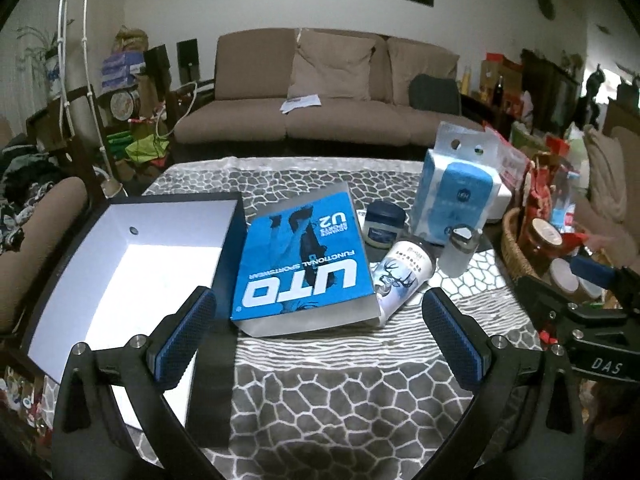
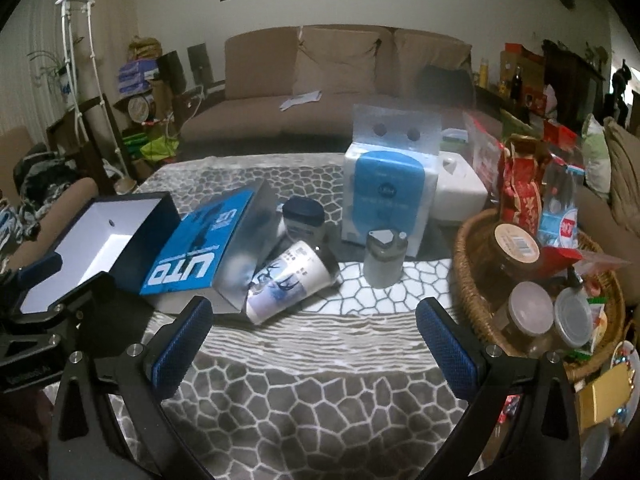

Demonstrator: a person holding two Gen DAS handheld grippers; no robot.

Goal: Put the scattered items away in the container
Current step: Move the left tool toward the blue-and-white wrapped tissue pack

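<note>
A dark box with a white inside (image 1: 132, 264) (image 2: 100, 240) stands open at the table's left. Right of it lies a blue UTO package (image 1: 304, 268) (image 2: 200, 248), with a deer-print cup (image 1: 404, 276) (image 2: 284, 280) tipped on its side against it. Behind them sit a small blue-lidded jar (image 1: 378, 220) (image 2: 302, 216), a frosted bottle (image 1: 460, 250) (image 2: 384, 258) and an upright blue-and-white tissue pack (image 1: 452, 192) (image 2: 386, 192). My left gripper (image 1: 320, 340) hangs open before the package, over the box's near right wall. My right gripper (image 2: 314, 344) is open over bare cloth before the cup.
A wicker basket (image 2: 472, 280) (image 1: 514, 248) full of jars and snack bags fills the table's right side. A white tissue box (image 2: 460, 196) stands behind the tissue pack. The table wears a grey stone-pattern cloth (image 2: 312, 400). A brown sofa (image 1: 332, 92) lies beyond.
</note>
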